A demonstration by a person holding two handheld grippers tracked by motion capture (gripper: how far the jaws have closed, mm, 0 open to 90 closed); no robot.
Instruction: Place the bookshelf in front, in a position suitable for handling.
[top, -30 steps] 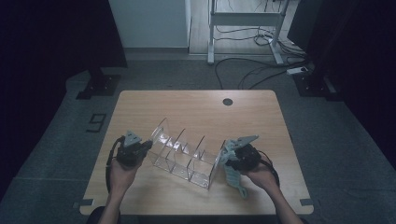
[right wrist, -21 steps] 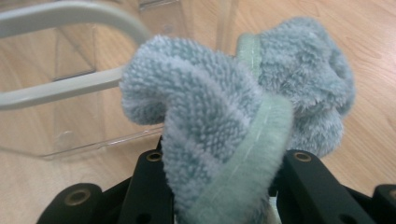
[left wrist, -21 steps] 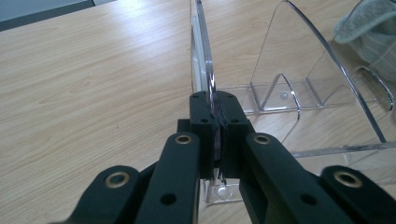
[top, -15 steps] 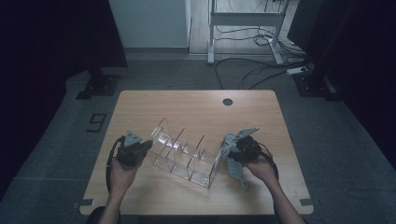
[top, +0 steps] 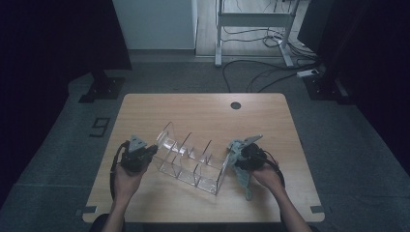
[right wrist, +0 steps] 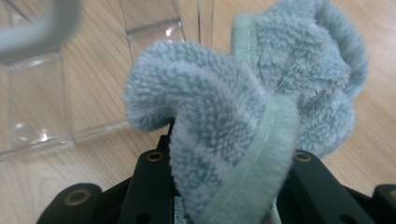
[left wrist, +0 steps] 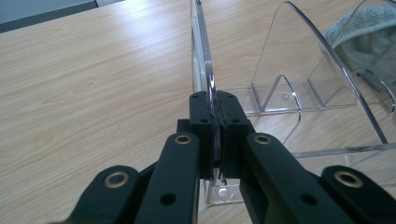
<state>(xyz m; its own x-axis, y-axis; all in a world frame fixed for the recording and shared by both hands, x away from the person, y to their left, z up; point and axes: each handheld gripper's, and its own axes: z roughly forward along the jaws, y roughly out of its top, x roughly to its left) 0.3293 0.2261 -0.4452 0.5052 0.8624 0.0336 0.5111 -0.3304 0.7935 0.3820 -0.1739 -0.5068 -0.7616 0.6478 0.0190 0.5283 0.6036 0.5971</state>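
Clear acrylic divider rack (top: 191, 159) sits low centre of the high view on the wooden table (top: 203, 108). Left gripper (top: 138, 155), lower left of that view, is clamped on the rack's end panel; the left gripper view shows the panel's edge pinched tight between the black jaws (left wrist: 215, 135). Right gripper (top: 238, 162), lower right, is closed on a bunched blue-green terry cloth (right wrist: 252, 107), the cloth touching or just beside the rack's opposite end panel. A cloth tail hangs toward the table's near edge.
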